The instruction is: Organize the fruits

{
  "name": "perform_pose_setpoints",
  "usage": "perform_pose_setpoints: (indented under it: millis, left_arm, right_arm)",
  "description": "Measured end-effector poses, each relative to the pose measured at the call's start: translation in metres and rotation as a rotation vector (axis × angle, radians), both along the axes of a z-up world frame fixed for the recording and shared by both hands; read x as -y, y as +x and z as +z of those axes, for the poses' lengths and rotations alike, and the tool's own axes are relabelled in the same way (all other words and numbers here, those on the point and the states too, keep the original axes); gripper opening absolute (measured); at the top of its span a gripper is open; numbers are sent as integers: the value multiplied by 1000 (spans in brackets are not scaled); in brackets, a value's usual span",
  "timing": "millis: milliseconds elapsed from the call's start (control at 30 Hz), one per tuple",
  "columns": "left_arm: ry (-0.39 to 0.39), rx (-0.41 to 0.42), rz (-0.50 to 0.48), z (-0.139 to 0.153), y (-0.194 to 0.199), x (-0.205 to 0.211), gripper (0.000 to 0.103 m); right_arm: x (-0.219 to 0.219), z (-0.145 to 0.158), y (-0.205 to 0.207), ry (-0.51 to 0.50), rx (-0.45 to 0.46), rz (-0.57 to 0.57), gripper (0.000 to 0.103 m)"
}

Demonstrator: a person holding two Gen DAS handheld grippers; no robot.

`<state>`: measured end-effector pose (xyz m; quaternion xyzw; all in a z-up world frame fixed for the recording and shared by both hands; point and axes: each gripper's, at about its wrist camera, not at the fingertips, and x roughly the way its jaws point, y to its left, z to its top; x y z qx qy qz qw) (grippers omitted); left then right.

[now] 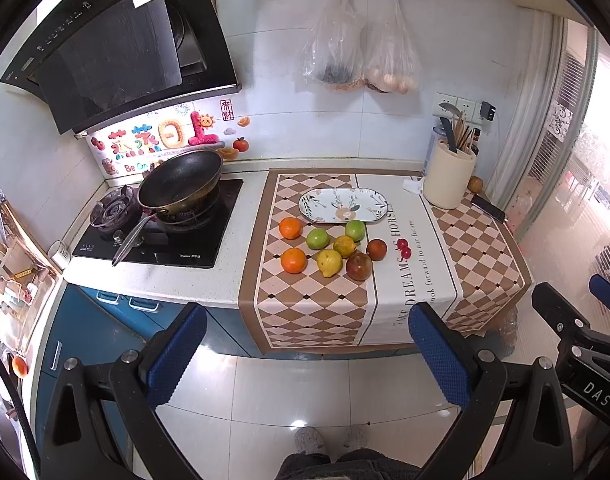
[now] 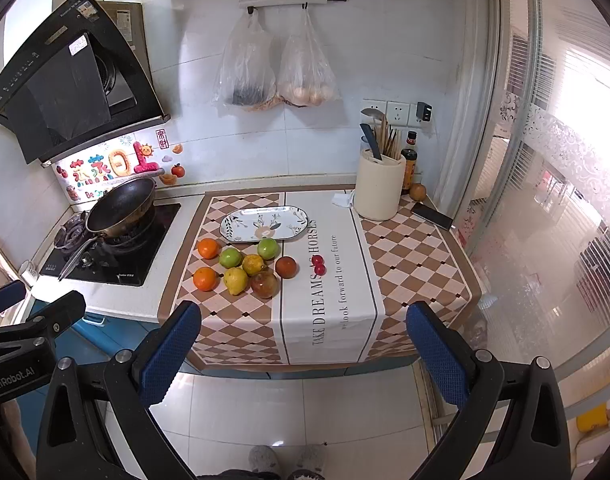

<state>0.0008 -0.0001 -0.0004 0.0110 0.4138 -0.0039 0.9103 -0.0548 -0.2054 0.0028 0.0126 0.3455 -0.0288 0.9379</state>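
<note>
Several fruits lie on the checkered cloth: two oranges (image 1: 293, 260), two green apples (image 1: 318, 238), a yellow lemon (image 1: 329, 262), a yellow-green citrus (image 1: 344, 245), two dark red fruits (image 1: 359, 266) and two cherries (image 1: 403, 248). An empty oval floral plate (image 1: 343, 205) sits just behind them. The same group (image 2: 235, 280) and plate (image 2: 263, 223) show in the right wrist view. My left gripper (image 1: 307, 354) and right gripper (image 2: 303, 354) are both open and empty, held back over the floor in front of the counter.
A wok (image 1: 179, 179) sits on the gas stove (image 1: 161, 236) at left. A cream utensil holder (image 1: 448, 176), a phone (image 1: 488, 207) and a sauce bottle (image 2: 408, 164) stand at the back right. Plastic bags (image 1: 357, 52) hang on the wall. A glass door (image 2: 545, 200) is at right.
</note>
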Motion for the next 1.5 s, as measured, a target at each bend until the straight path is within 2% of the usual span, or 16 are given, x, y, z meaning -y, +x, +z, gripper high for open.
perform_pose_setpoints:
  millis: [700,1500]
  left_arm:
    - [-3,-4,1,5,1,-4,103]
    - [-7,0,1,3,-4,-7,103]
  right_arm:
    - [0,4,-8,12,-7,7,103]
    - [4,-4,-7,23,-24,7,103]
